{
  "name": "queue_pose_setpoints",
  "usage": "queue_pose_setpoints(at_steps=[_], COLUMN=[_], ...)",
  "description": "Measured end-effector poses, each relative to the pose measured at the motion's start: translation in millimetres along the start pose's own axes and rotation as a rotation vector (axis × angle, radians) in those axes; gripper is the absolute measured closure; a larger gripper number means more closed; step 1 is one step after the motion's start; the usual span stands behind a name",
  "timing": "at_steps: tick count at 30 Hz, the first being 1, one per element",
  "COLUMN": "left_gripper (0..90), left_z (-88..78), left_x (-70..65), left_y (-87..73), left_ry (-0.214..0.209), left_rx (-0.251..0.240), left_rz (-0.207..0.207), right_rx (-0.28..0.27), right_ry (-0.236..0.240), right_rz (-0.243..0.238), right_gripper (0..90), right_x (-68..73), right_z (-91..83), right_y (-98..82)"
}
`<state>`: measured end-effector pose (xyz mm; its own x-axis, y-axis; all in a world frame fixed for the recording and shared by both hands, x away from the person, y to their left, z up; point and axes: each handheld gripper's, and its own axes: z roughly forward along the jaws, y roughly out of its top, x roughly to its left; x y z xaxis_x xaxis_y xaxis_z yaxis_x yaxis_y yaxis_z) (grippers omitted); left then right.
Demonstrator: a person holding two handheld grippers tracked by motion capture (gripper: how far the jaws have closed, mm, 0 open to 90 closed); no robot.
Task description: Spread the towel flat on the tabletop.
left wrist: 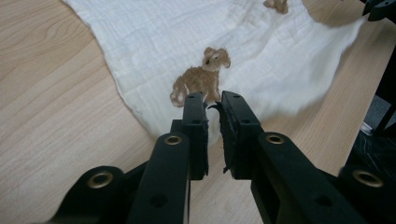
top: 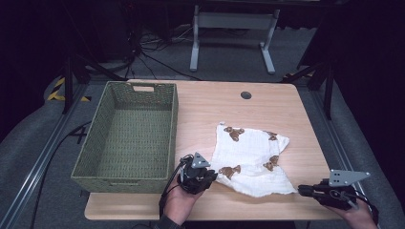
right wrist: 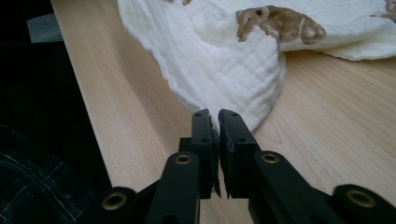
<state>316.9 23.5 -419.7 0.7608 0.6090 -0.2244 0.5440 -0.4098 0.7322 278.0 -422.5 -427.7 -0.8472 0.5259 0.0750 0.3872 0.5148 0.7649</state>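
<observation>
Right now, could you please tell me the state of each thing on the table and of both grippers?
cloth: spread loosely on the table, rumpled, one corner folded, in neither gripper.
basket: upright, empty.
left gripper: jaws a narrow gap apart at the cloth's edge, nothing between them.
right gripper: jaws a narrow gap apart at the cloth's near corner, nothing between them.

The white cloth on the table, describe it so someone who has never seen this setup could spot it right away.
Start at the light wooden table and look right of the green woven basket, toward the near edge. The white cloth lies there rumpled, between the left gripper and the right gripper. It is the one soft thing there, quilted white fabric printed with small brown animals.
</observation>
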Motion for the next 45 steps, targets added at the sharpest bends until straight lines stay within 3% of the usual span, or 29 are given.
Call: queue_pose_setpoints(at_steps=[2,6,11,15,19,24,36,41,45], left_gripper=[73.2,70.3,66.1,63.3,59.1,55.7,50.9,50.3,50.2], left_z=[1.6,10.0,32.4,42.2,53.4,57.6,66.5,67.4,67.6], left_x=[-0.9,1.8,11.0,15.4,21.3,20.8,17.1,16.2,17.0], left_y=[2.2,9.0,19.2,23.5,26.3,25.6,19.5,18.3,17.5], left_ry=[-0.001,-0.014,-0.042,-0.033,-0.018,-0.002,-0.003,-0.002,-0.006], left_rx=[-0.006,-0.005,0.028,0.046,0.059,0.081,0.119,0.125,0.125], left_rz=[-0.001,0.039,0.068,0.086,0.117,0.138,0.176,0.174,0.181], right_rx=[-0.007,-0.004,0.013,0.013,0.026,0.045,0.057,0.070,0.102], right_ry=[0.002,-0.019,-0.074,-0.090,-0.123,-0.158,-0.306,-0.308,-0.313], right_rz=[-0.001,0.010,0.047,0.046,0.067,0.084,0.165,0.202,0.209], right_gripper=[76.5,76.3,77.3,77.3,75.7,74.9,70.5,69.2,69.5], right_x=[-1.7,-7.3,-28.5,-38.1,-58.0,-75.0,-131.7,-145.0,-146.5], right_z=[1.3,4.9,16.7,22.0,32.5,39.5,54.4,66.3,73.7], right_y=[2.4,7.8,18.6,25.9,37.2,45.2,62.4,65.2,63.3])
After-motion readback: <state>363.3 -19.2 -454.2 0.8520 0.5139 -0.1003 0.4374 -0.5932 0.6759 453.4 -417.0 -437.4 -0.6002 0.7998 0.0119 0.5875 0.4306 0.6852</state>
